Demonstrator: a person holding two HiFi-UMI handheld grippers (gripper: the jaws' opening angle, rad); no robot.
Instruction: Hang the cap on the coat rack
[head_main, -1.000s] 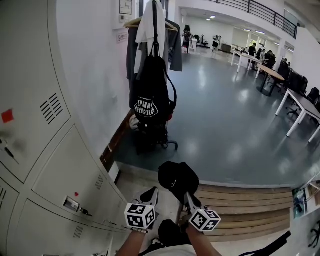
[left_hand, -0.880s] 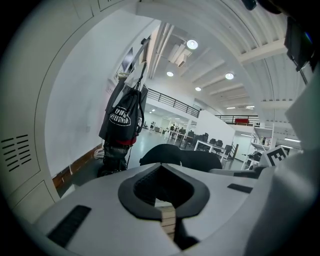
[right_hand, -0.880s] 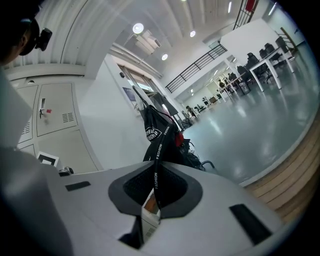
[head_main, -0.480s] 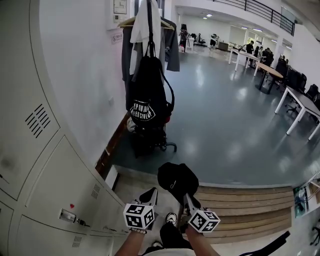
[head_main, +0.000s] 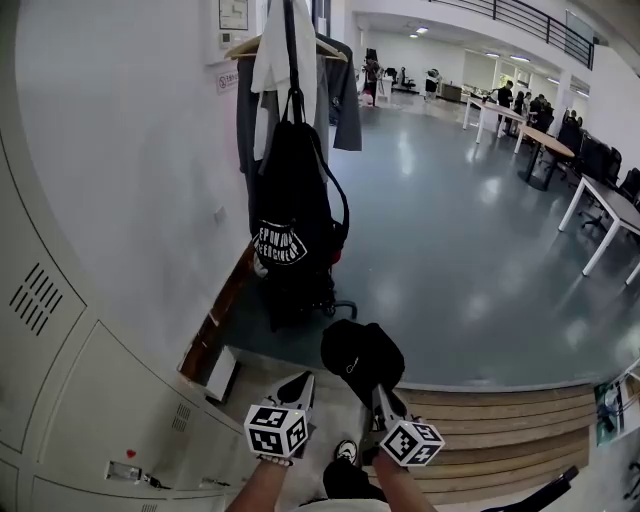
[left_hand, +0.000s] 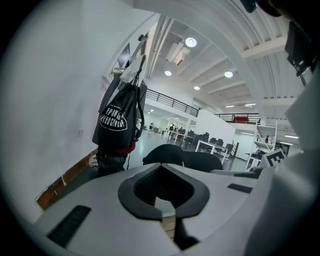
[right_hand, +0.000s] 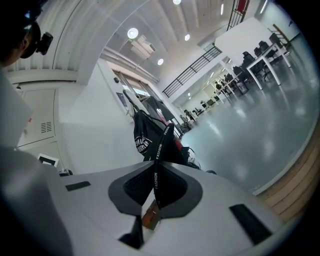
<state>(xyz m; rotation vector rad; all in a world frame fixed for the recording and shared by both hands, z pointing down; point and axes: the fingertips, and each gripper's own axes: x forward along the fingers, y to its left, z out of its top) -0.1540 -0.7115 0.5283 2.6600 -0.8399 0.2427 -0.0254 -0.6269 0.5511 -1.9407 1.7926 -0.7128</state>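
Observation:
A black cap (head_main: 360, 355) hangs in front of me, and my right gripper (head_main: 381, 393) is shut on its strap (right_hand: 159, 155). In the left gripper view the cap (left_hand: 182, 159) shows just beyond the jaws. My left gripper (head_main: 303, 383) sits beside it on the left, shut with nothing in it. Ahead stands the coat rack (head_main: 291, 45) against the white wall. It carries a hanger with grey and white clothes and a black drawstring bag (head_main: 291, 205). Both gripper views also show that bag (left_hand: 119, 122) (right_hand: 142, 137). The cap is still well short of the rack and below its top.
Grey lockers (head_main: 60, 330) line the left side. Wooden steps (head_main: 500, 420) drop to a glossy grey floor. The rack's wheeled base (head_main: 305, 290) holds more dark things. Desks with people (head_main: 590, 190) stand far right. My shoe (head_main: 343, 452) shows below.
I have moved forward: the coat rack and bag look nearer and larger, and the lockers have slid down to the left. Both grippers keep their pose, the cap still held.

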